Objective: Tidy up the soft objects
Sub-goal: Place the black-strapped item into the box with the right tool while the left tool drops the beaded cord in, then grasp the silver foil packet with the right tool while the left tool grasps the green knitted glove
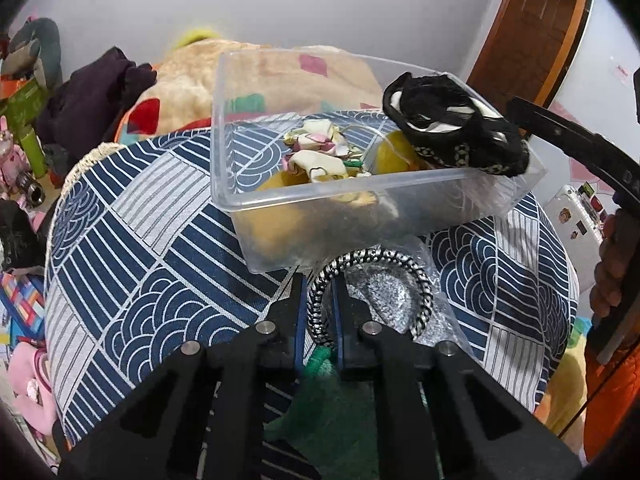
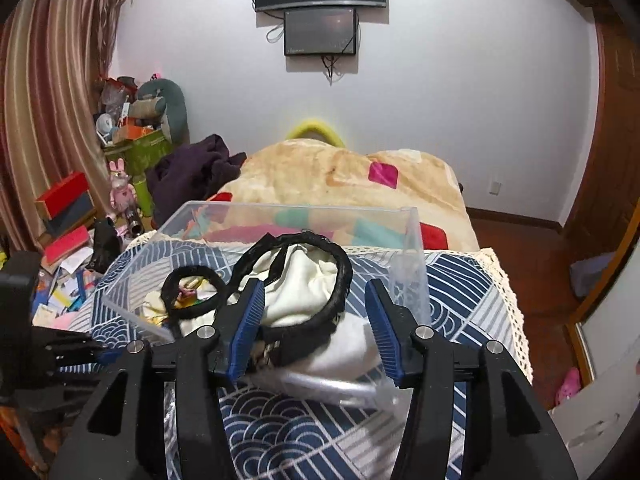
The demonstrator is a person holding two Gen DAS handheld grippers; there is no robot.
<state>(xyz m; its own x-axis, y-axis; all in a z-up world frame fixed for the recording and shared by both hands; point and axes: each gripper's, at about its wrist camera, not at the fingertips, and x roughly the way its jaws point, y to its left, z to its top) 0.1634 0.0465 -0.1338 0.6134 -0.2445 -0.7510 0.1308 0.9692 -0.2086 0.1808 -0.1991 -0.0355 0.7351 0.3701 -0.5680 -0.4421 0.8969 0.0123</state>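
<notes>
A clear plastic box (image 1: 224, 184) stands on the blue-and-white patterned cloth (image 1: 132, 264). It holds a cream-and-pink soft item (image 1: 316, 152) and yellow soft things (image 1: 394, 154). A black-trimmed white fabric piece (image 1: 448, 128) lies over the box's right rim. In the right wrist view the same piece (image 2: 296, 292) sits between the open fingers of my right gripper (image 2: 316, 312), over the box's near edge (image 2: 132, 312). My left gripper (image 1: 320, 292) is shut on a black-and-white braided loop (image 1: 416, 276) of a silver-grey pouch (image 1: 384, 300) just in front of the box.
A beige blanket (image 2: 332, 176) with coloured patches lies behind the box. A dark purple garment (image 2: 192, 176) lies at its left. Cluttered toys and boxes (image 2: 132, 136) fill the left floor side. A wooden door (image 1: 532, 28) stands at the right.
</notes>
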